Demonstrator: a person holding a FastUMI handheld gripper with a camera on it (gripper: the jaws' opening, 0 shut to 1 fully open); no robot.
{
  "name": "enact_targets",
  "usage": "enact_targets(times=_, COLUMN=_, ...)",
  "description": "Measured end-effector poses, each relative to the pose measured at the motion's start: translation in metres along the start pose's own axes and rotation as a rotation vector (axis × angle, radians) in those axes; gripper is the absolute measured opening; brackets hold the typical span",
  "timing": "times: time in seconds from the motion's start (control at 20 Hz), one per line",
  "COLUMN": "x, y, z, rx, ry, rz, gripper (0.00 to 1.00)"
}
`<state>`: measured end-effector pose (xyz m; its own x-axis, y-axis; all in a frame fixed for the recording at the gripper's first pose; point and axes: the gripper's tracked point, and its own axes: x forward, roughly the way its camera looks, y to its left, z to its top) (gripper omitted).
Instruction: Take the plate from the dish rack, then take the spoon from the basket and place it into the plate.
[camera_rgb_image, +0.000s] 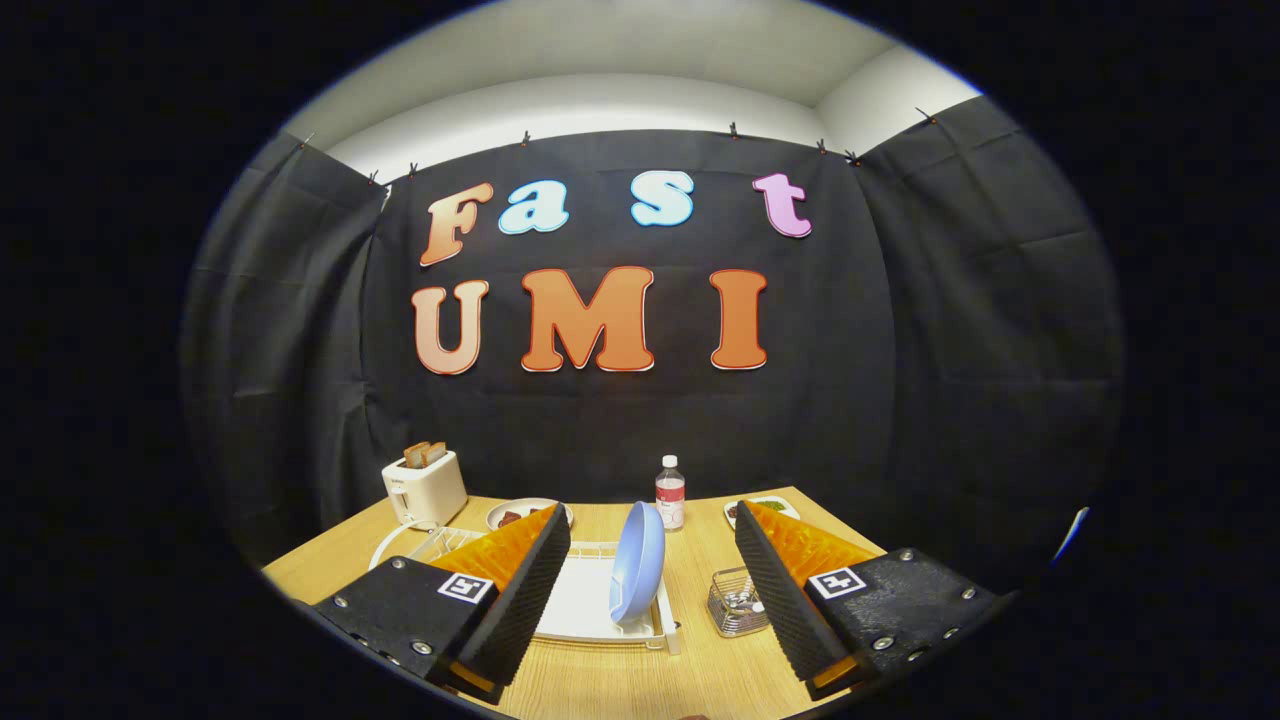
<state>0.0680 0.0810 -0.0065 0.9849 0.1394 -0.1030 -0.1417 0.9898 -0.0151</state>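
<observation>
A light blue plate (637, 562) stands on edge in a white dish rack (585, 610) on the wooden table, just ahead of my fingers and between them. My gripper (652, 528) is open, with nothing between its fingers, held a little above the table. To the right of the rack sits a small wire basket (737, 603) with cutlery inside; the spoon cannot be made out clearly, and my right finger hides part of the basket.
A white toaster (425, 487) with bread slices stands at the table's far left. A small water bottle (670, 493) stands at the back, with a dish of food (522, 515) to its left and another (765, 508) to its right.
</observation>
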Motion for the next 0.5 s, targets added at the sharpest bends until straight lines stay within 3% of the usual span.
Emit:
enact_targets(times=0.3, x=0.073, y=0.009, z=-0.034, rx=-0.004, ry=0.110, rz=0.047, gripper=0.99)
enact_targets(times=0.5, x=0.117, y=0.003, z=-0.069, rx=-0.043, ry=0.202, rz=0.014, gripper=0.99)
